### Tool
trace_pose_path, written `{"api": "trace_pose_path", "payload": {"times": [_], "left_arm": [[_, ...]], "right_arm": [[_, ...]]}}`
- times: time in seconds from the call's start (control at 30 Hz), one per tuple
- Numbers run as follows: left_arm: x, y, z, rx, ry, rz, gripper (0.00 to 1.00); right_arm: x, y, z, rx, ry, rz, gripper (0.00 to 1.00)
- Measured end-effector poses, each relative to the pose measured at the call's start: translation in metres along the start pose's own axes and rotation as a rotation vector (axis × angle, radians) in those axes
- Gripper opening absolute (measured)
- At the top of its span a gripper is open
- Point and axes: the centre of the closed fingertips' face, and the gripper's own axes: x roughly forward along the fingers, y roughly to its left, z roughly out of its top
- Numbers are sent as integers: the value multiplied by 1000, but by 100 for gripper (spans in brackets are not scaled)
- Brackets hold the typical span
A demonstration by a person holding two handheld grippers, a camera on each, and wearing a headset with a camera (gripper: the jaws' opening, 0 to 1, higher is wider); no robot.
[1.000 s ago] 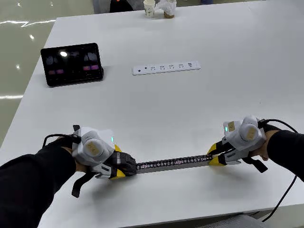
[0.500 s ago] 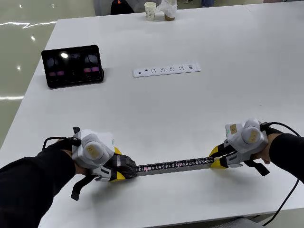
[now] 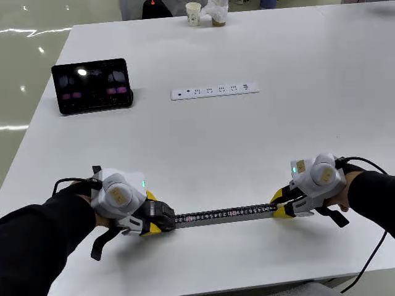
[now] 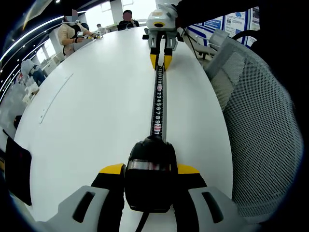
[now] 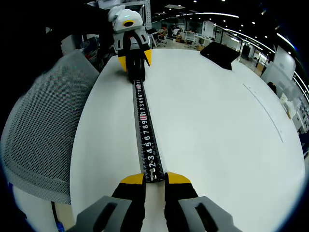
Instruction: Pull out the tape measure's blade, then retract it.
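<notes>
The tape measure's black case (image 3: 162,216) lies near the table's front edge, and my left gripper (image 3: 152,220) is shut on it. In the left gripper view the case (image 4: 151,173) sits between the yellow-tipped jaws. The dark numbered blade (image 3: 225,213) stretches rightward along the table to my right gripper (image 3: 279,204), which is shut on the blade's end. The right gripper view has the blade (image 5: 144,123) running from my own jaws (image 5: 154,180) away to the left gripper (image 5: 132,59). From the left gripper view the blade (image 4: 158,99) leads to the right gripper (image 4: 160,61).
A dark tablet (image 3: 91,85) stands at the back left and a white power strip (image 3: 214,90) lies mid-table. A paper cup (image 3: 194,12) and a crumpled wrapper (image 3: 216,11) sit at the far edge. A mesh chair (image 4: 260,121) stands just off the front edge.
Almost nothing differs. My left gripper with the case has crept slightly left, so the blade shows a touch longer. The right gripper holds its place.
</notes>
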Motion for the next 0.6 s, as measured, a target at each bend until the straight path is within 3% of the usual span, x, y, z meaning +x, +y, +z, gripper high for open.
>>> {"api": "trace_pose_path", "payload": {"times": [0.27,0.47,0.6], "left_arm": [[0,0,0,16,-10,16,33],[1,1,-1,7,-2,27,33],[1,2,-1,-7,-1,29,33]], "right_arm": [[0,-2,1,53,8,-9,12],[1,-3,-1,-3,52,1,12],[1,-1,-1,-17,51,2,13]]}}
